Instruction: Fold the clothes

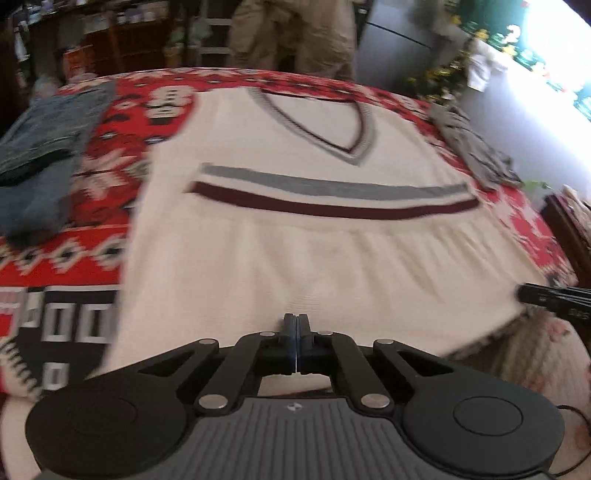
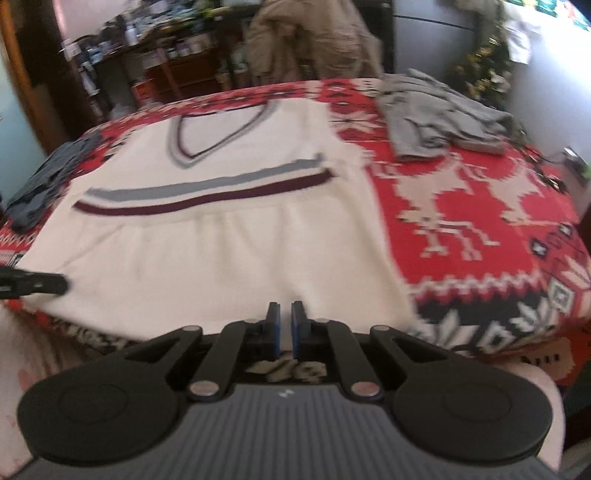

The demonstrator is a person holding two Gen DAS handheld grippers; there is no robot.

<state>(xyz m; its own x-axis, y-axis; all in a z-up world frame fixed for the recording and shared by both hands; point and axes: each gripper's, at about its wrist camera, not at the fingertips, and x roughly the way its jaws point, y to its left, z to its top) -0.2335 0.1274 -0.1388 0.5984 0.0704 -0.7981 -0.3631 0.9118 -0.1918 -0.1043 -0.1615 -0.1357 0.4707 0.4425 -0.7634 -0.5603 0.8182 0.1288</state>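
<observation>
A cream V-neck sweater (image 1: 295, 258) (image 2: 207, 254) with a grey and a maroon chest stripe lies flat on the red patterned blanket (image 1: 74, 266) (image 2: 480, 229), hem toward me. My left gripper (image 1: 296, 319) is low over the middle of the hem, its pads pressed together with no cloth showing between them. From the right wrist view it appears at the hem's left end (image 2: 40, 284). My right gripper (image 2: 285, 308) hovers at the hem's near edge with a narrow gap between its pads. Its fingers (image 1: 543, 295) reach the hem's right corner in the left wrist view.
Folded blue jeans (image 1: 40, 158) (image 2: 44, 184) lie left of the sweater. A crumpled grey garment (image 1: 472, 147) (image 2: 439, 114) lies at the back right. A person in tan clothing (image 1: 295, 33) stands beyond the far edge, with cluttered shelves (image 2: 147, 48) behind.
</observation>
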